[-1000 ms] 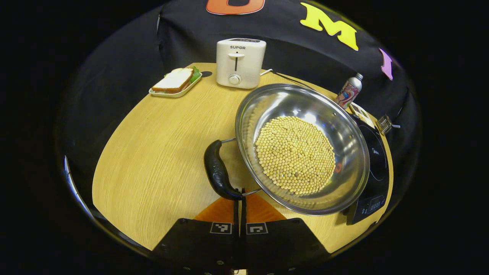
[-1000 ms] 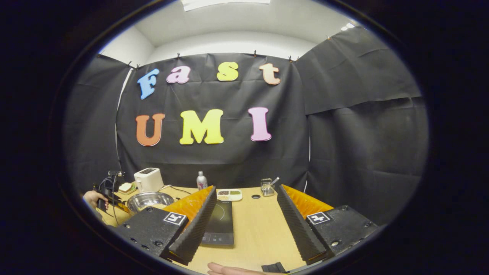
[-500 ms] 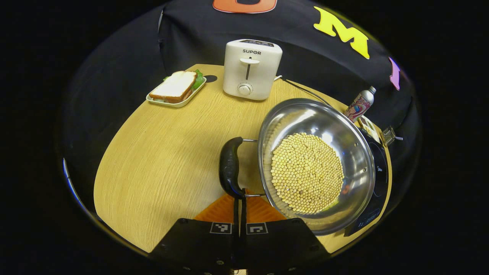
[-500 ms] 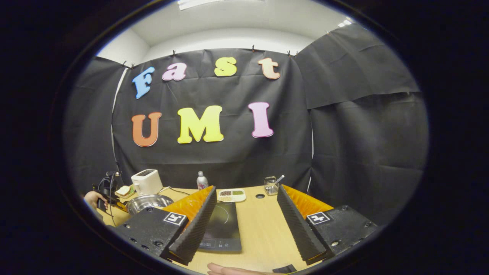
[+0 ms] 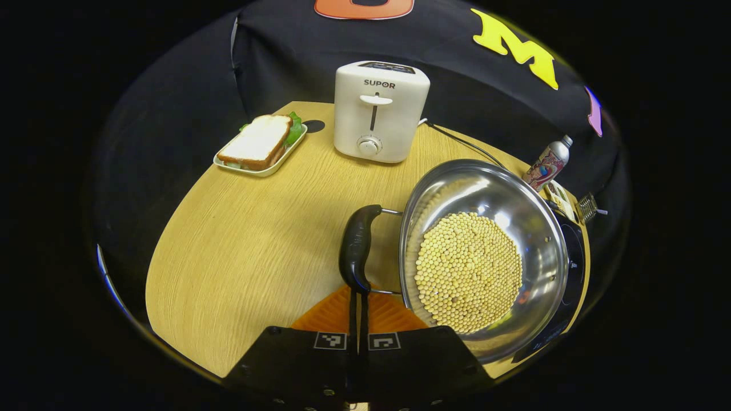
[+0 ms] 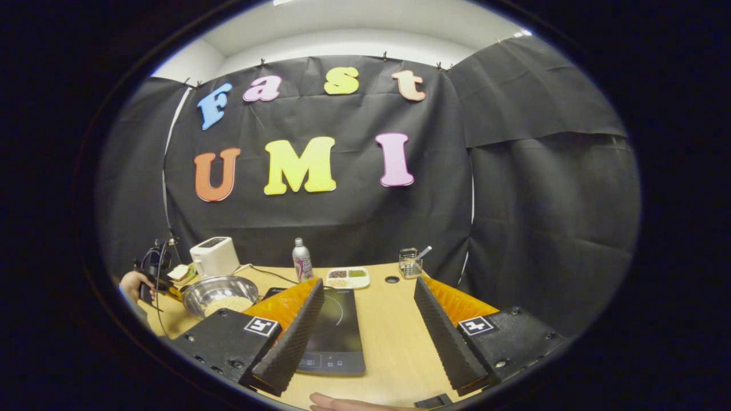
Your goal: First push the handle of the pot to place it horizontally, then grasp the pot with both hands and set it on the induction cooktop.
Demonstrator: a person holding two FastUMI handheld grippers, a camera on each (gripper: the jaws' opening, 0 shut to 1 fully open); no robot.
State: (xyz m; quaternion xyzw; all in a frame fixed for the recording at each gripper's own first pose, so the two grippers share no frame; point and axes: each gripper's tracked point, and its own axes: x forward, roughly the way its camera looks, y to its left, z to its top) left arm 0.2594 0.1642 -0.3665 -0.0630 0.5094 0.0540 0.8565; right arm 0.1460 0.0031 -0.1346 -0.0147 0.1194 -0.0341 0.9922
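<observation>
Under pot point(image 5: 482, 257), cooktop point(image 5: 571, 268) half-hidden

the toaster point(image 5: 381, 111) bears the brand word "supor" on its front, above the lever slot, in the left gripper view. the printing on the bottle point(image 5: 547, 165) and the marks on the cooktop point(image 6: 336, 328) panel are too small to read.

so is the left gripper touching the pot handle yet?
Touching. In the left gripper view the left gripper, jaws closed together, has its tips butted against the near end of the black pot handle, with no gap visible.
</observation>
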